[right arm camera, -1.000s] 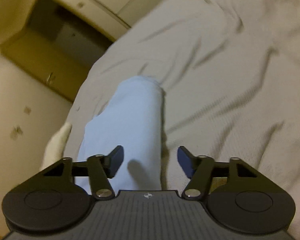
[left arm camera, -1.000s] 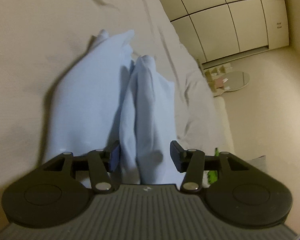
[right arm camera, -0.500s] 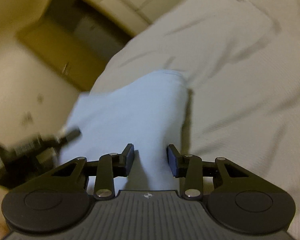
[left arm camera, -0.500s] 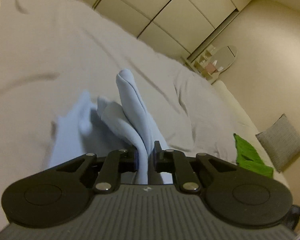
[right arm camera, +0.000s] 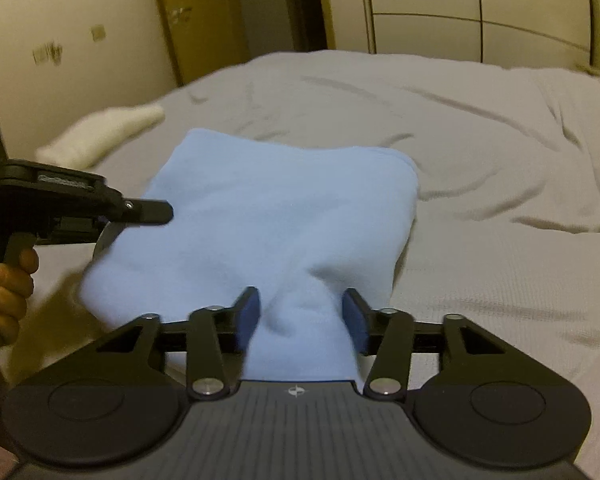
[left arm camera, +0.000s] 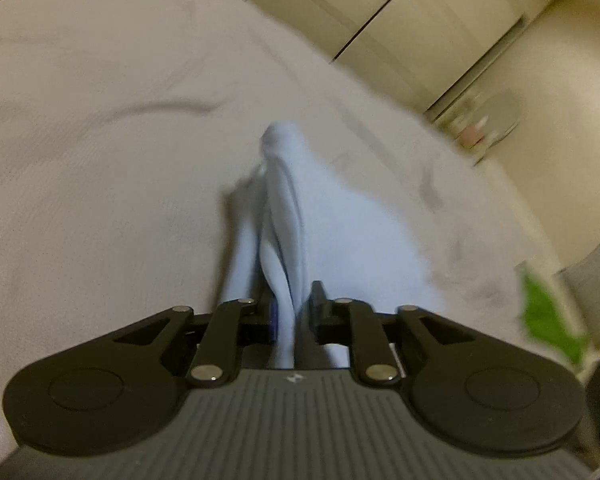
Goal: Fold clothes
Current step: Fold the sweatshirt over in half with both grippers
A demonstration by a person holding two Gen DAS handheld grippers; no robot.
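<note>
Lifting the light blue garment (right arm camera: pixel 284 220) off the bed (right arm camera: pixel 500 184) is the step in hand, judged from both grips. The left gripper (left arm camera: pixel 294 312) has its fingers clamped together on a bunched edge of the cloth, which rises as a narrow ridge ahead of it. The right gripper (right arm camera: pixel 300 316) has its fingers part-way apart, with a pinch of the near edge between them; the pads touch the cloth, but whether the grip is firm cannot be told. In the right wrist view the left gripper (right arm camera: pixel 152 212) meets the garment's left side, and the cloth hangs between the two grips above the bed.

To fold well:
- Close the right fingers fully before moving.
- Keep both grips level and the edge between them taut.
- Carry the held edge over to the far edge, then lay it down flat.

A cream cloth (right arm camera: pixel 104 132) lies near the bed's far left corner, well apart.
</note>
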